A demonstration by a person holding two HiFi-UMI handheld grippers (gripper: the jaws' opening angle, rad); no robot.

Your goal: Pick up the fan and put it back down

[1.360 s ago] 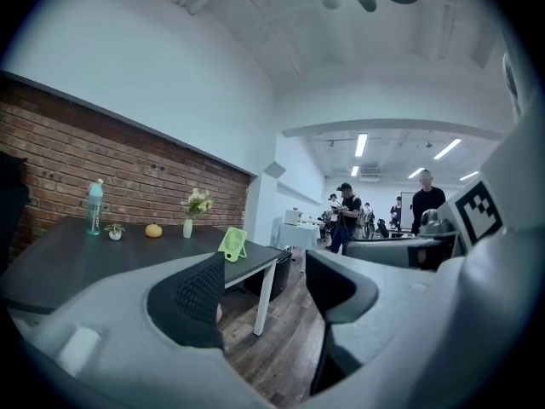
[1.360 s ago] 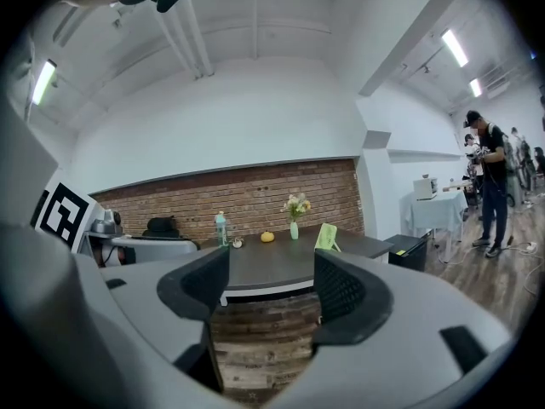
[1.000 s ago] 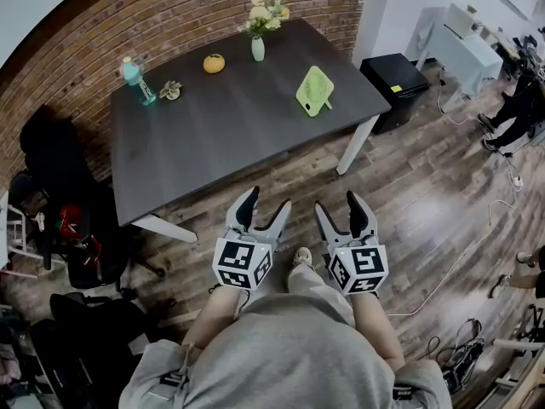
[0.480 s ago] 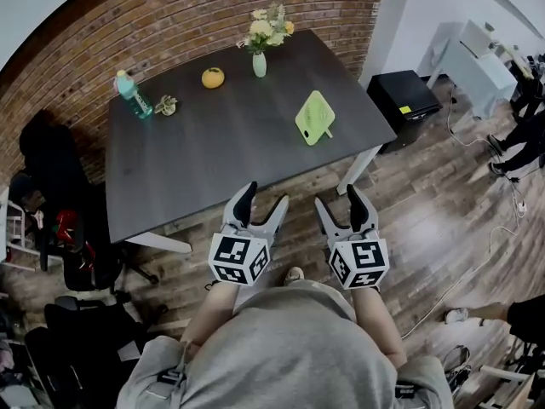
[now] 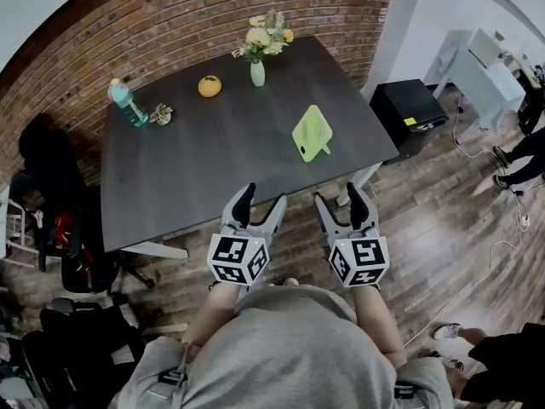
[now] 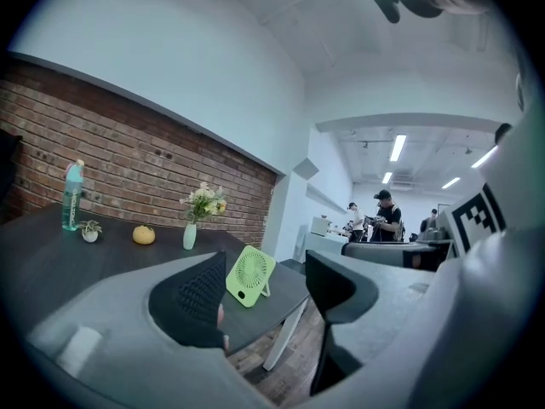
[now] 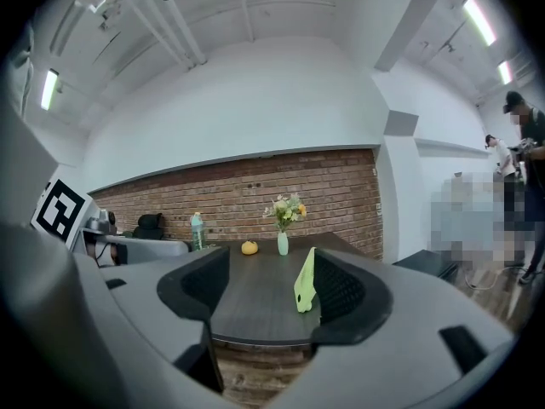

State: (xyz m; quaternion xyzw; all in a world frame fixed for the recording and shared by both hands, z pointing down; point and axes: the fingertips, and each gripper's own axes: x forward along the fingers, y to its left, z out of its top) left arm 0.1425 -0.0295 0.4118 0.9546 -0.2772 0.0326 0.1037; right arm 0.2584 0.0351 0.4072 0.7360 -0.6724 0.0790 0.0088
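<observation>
The brick wall (image 5: 128, 32) runs along the far side of the room, and the dark worktop (image 5: 204, 164) stands against it on a wooden floor (image 5: 426, 220). A person in a grey top (image 5: 289, 356) stands at the worktop's near edge, holding both tools out in front. To the right of the worktop, a black cabinet (image 5: 410, 109) sits on the floor. The left claw (image 5: 260, 203) is held at the near edge with its jaws wide apart and nothing between them. The right claw (image 5: 341, 201) is beside it, also spread wide and empty. The light green fan (image 5: 312, 133) stands propped on its stand on the right part of the worktop, near the right edge and well apart from both claws. At the far left corner stands a teal bottle (image 5: 124, 102). A pale vase of flowers (image 5: 257, 54) stands at the far edge. An orange fruit (image 5: 209, 85) lies to the left of the vase. A small potted plant (image 5: 160, 114) sits just to the right of the bottle.
</observation>
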